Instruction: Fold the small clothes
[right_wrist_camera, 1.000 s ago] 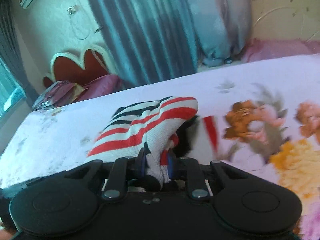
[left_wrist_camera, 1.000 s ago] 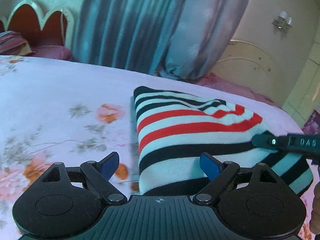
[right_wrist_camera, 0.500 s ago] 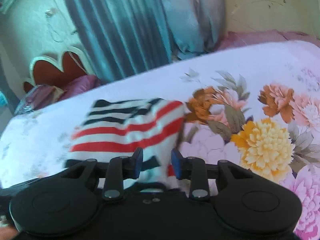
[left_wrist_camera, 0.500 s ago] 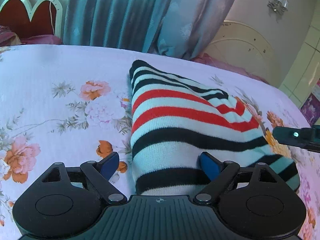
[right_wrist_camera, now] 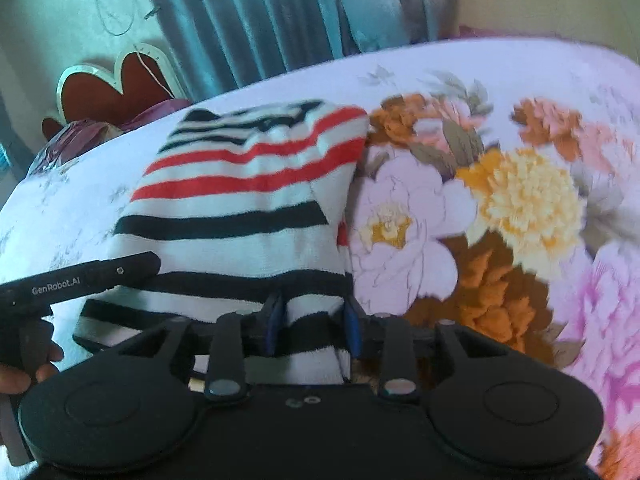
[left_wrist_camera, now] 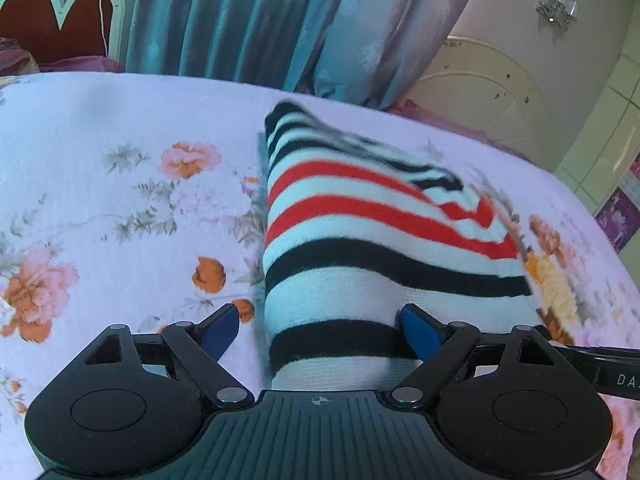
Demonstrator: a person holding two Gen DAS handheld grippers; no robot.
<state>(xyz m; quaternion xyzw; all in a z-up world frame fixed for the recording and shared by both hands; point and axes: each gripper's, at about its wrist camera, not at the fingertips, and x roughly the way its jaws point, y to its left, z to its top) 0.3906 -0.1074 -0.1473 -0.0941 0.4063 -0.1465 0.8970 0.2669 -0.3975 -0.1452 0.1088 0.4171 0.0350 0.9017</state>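
Two tools sit at the near end of one folded garment, one in each of your hands. In the left wrist view, your left tool point(left_wrist_camera: 320, 330) fills the bottom of the frame with its jaws spread wide; the blue fingertips point(left_wrist_camera: 420, 334) stand on either side of the striped sweater point(left_wrist_camera: 360, 232), and the near end of the fabric lies between them without being pinched. At the lower right edge of that frame, the dark body of your right tool pokes in beside the cloth.

In the right wrist view, your right tool point(right_wrist_camera: 314, 326) sits bottom centre. Its jaws have just been opening and now stand partly apart, released, with the near black-and-white end of the sweater lying between the blue pads rather than squeezed by them. At the lower left, a hand point(right_wrist_camera: 28, 368) grips the handle of the left tool, whose black arm lies across the fabric's left side.

Beyond the tools, the sweater lies folded on the bed point(left_wrist_camera: 100, 128), its black, white and red stripes running across the middle of both frames. The floral bedsheet point(right_wrist_camera: 500, 200) spreads to the right of it. Farthest off, at the top, hang blue curtains point(left_wrist_camera: 224, 20), with a red scalloped headboard point(right_wrist_camera: 116, 92) in the upper left.
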